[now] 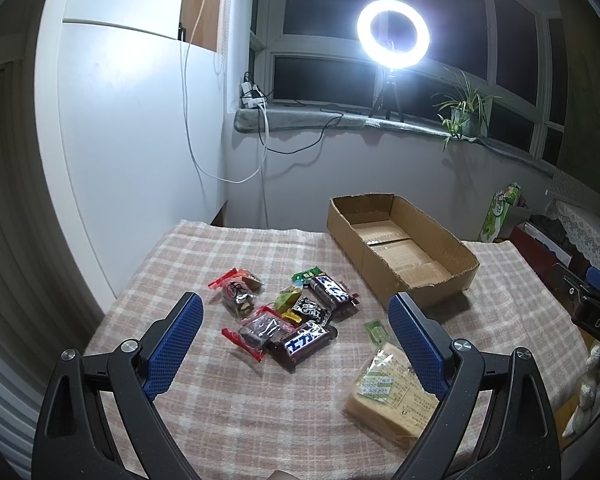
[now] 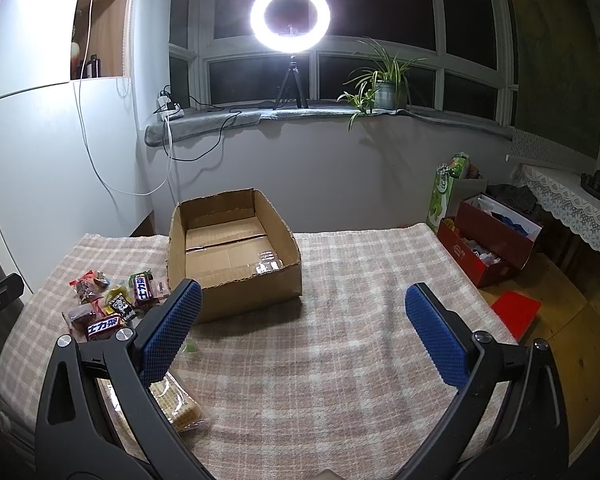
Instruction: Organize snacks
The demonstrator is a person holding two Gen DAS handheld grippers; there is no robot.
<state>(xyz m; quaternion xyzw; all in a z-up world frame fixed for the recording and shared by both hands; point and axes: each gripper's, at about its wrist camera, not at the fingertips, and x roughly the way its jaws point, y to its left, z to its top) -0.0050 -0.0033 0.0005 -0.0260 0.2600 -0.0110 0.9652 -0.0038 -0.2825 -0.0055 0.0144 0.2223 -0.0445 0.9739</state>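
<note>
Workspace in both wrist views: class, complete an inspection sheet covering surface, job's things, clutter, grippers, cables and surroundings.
Surface: checked cloth covering the table.
Job's things: empty cardboard box; snack pile beside it; yellow wafer pack lying apart, nearer the camera.
Clutter: small green sachet by the wafer pack.
Grippers: left gripper open, empty; right gripper open, empty.
Cables: white cable down the wall; black cable from the sill.
Surroundings: ring light, potted plant, red box on the floor.
</note>
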